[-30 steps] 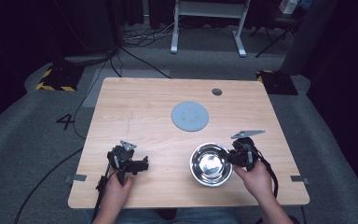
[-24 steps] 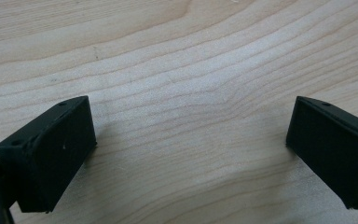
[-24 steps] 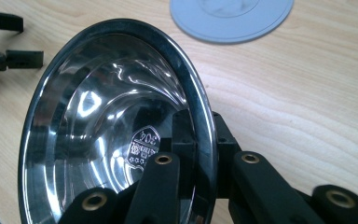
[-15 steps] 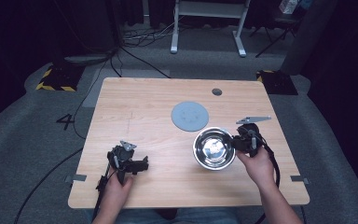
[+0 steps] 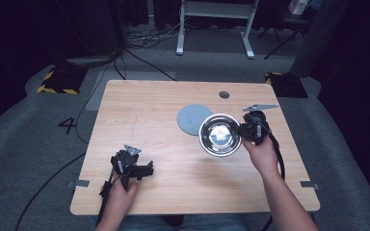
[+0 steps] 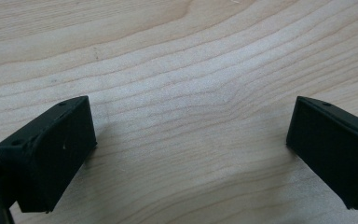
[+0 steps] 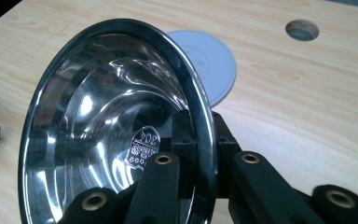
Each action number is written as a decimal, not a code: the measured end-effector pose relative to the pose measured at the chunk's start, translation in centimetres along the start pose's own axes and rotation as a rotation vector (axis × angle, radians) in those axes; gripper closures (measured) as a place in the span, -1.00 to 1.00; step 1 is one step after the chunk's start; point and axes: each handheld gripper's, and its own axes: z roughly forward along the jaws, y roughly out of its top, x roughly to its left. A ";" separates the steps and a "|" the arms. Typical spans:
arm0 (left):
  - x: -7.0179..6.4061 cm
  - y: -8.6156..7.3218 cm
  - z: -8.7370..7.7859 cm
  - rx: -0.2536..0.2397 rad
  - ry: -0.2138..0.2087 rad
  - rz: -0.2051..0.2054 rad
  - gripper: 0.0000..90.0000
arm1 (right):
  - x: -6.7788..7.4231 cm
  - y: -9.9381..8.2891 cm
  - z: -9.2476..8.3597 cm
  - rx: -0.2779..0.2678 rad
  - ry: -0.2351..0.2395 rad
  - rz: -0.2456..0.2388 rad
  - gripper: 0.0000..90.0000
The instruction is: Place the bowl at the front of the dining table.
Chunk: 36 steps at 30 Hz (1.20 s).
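A shiny steel bowl (image 5: 220, 135) hangs lifted over the right half of the wooden table (image 5: 144, 120), its far rim overlapping a flat grey disc (image 5: 191, 117). My right gripper (image 5: 244, 131) is shut on the bowl's right rim. In the right gripper view the bowl (image 7: 107, 116) is tilted, with one jaw inside and one outside the rim at my right gripper (image 7: 205, 154), and the grey disc (image 7: 214, 60) lies behind it. My left gripper (image 5: 144, 169) rests near the table's front left, open. Its fingers (image 6: 51, 149) stand wide apart over bare wood.
A round hole (image 5: 224, 95) is cut in the table near its far right edge. Cables (image 5: 139, 57) and a white stand (image 5: 212, 29) are on the floor beyond the table. The number 4 (image 5: 69, 125) is marked on the floor at the left.
My right gripper has carried the bowl away from the front edge, farther up the table, until its rim overlaps the grey disc. The left gripper has stayed put.
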 end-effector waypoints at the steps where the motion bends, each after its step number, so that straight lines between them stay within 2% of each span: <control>1: 0.0 0.0 0.0 0.000 0.000 0.000 -0.97 | -0.1 0.3 0.2 -0.003 -0.006 0.000 0.87; 8: 0.0 0.0 0.0 0.000 0.000 -0.001 -0.97 | -0.4 1.8 0.9 -0.008 -0.051 -0.009 0.87; 16: 0.0 0.0 0.0 0.000 -0.001 -0.001 -0.97 | -0.9 3.4 1.8 -0.017 -0.074 -0.006 0.87; 21: 0.0 0.0 -0.1 0.003 -0.001 0.001 -0.97 | -0.7 4.8 2.4 -0.015 -0.096 -0.026 0.87; 36: 0.0 -0.1 -0.1 0.002 0.000 0.000 -0.97 | -0.2 7.9 4.5 -0.011 -0.121 -0.039 0.87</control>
